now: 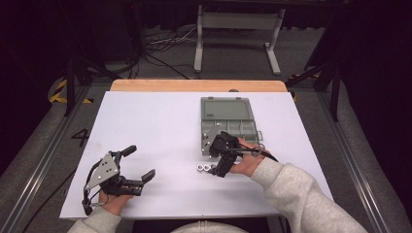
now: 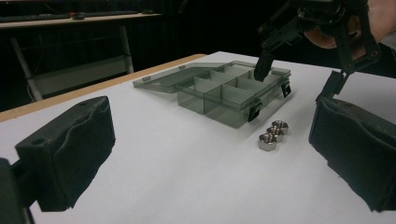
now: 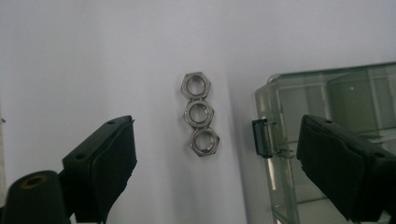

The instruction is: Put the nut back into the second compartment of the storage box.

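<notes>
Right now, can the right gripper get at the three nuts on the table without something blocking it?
Probably yes. The right gripper hangs open over the three nuts, which lie bare on the white table beside the open box, with nothing between.

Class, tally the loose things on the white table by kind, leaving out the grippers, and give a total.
Silver metal hex nuts: 3, touching in a row
Grey see-through plastic compartment box, lid open: 1
Total: 4
</notes>
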A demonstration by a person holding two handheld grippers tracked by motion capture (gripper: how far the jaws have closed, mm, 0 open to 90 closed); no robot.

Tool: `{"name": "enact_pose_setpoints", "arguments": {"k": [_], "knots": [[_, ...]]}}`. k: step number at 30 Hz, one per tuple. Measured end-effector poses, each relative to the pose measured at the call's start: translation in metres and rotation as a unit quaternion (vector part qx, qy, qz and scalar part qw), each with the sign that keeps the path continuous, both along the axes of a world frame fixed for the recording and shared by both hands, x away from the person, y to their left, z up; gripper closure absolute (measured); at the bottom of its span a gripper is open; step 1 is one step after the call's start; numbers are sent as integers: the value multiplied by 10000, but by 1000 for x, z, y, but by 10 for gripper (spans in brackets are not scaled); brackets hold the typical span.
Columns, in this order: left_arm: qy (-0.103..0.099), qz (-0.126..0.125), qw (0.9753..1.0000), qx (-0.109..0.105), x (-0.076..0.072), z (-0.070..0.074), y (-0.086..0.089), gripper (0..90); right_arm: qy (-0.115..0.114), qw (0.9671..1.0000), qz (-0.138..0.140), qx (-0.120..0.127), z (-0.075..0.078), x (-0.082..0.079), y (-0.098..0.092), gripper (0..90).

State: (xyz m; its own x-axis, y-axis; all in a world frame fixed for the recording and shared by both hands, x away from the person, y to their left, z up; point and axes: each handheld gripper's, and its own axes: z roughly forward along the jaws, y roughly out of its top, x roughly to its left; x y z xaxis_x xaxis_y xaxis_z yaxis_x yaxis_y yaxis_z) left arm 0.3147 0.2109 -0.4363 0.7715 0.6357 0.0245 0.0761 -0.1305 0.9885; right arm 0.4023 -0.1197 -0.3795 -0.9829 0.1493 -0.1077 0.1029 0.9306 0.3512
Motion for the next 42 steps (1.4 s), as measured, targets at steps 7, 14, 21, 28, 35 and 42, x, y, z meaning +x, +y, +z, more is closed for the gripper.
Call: {"name": "enact_pose_setpoints", "arguments": {"k": [7,14,21,28,35,42], "knots": [[2,-13,10000,3,0,0,-1,14,173,9994,-68,-298,-15,6,3,265],[11,-32,10000,20,0,0,-1,17,266,9987,11,-424,-27,7,5,418],[20,-84,10000,27,0,0,-1,19,424,9978,-33,-502,-36,9,6,522],[18,-136,9999,10,0,-1,-1,27,507,9973,-86,-516,-40,11,6,638],[35,-134,9999,-4,0,0,0,27,542,9971,-180,-508,-42,13,2,699],[27,-112,9999,-4,0,0,0,27,474,9971,-196,-567,-39,9,-1,700]]}}
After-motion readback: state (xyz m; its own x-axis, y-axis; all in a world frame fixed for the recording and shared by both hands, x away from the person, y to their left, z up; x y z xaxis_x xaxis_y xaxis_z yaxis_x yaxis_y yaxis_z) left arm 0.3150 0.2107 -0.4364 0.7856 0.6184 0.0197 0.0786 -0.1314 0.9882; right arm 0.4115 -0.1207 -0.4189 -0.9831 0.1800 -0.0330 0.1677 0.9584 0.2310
